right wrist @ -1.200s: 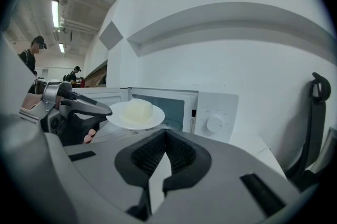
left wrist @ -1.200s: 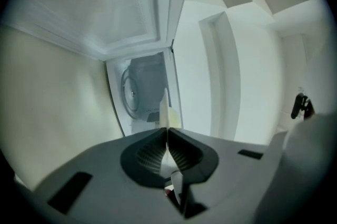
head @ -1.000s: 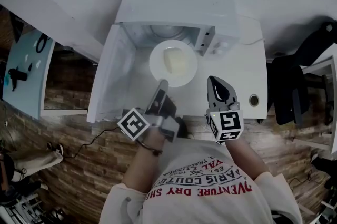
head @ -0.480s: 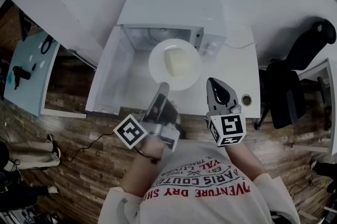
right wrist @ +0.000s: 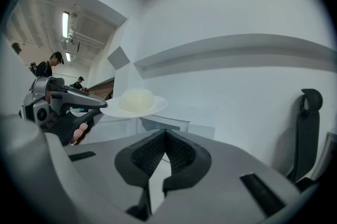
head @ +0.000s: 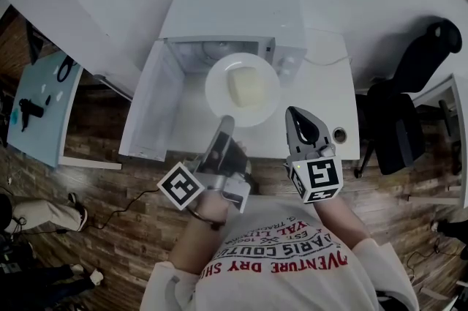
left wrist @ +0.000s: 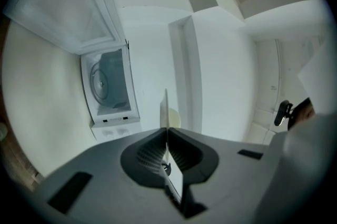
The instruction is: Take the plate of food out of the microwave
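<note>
the plate of food (head: 213,91), a round, smooth white dish carrying a pale, soft-looking rounded block (head: 245,88), hangs in the air just in front of the open microwave (head: 232,13), above the flat white table (head: 322,108). your left gripper (head: 225,124) is clamped on its near rim. the ribbed dark pads (left wrist: 151,154) pinch the thin edge, which shows as a narrow sliver in the left gripper view. the boxy white microwave's door (head: 150,112) stands swung out to the left, and a round turntable (left wrist: 98,80) sits in its cavity. your right gripper (head: 298,116) hovers just right of the plate, its mesh-textured jaws closed together on nothing.
</note>
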Available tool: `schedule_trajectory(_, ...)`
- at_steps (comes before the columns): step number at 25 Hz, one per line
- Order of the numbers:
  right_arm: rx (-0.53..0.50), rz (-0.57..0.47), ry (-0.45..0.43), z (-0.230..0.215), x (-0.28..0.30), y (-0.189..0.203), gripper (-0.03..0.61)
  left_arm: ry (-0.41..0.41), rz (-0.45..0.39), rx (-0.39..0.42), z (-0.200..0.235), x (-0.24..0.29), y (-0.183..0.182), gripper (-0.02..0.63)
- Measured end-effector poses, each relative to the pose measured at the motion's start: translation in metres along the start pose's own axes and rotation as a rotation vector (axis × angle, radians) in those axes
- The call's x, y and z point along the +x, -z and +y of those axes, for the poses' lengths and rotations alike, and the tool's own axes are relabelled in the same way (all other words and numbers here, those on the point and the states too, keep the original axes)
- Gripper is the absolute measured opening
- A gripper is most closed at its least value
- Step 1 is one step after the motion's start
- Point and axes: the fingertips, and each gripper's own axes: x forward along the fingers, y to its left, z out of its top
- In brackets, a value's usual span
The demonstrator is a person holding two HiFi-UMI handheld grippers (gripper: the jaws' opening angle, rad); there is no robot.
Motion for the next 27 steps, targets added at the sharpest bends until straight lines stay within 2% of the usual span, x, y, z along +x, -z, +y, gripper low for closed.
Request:
schedule_trajectory(5,-0.011,-0.001,-0.006,0.002,-0.003,0.0,0.003,-0.006,-0.007,-0.036,0.004,-0.003,0.003,0.017)
schedule_trajectory(27,-0.007,-0.012,-0.01,0.006,0.006,-0.001,0.003,-0.012,-0.01,-0.03,0.013,0.002,-0.006,0.017)
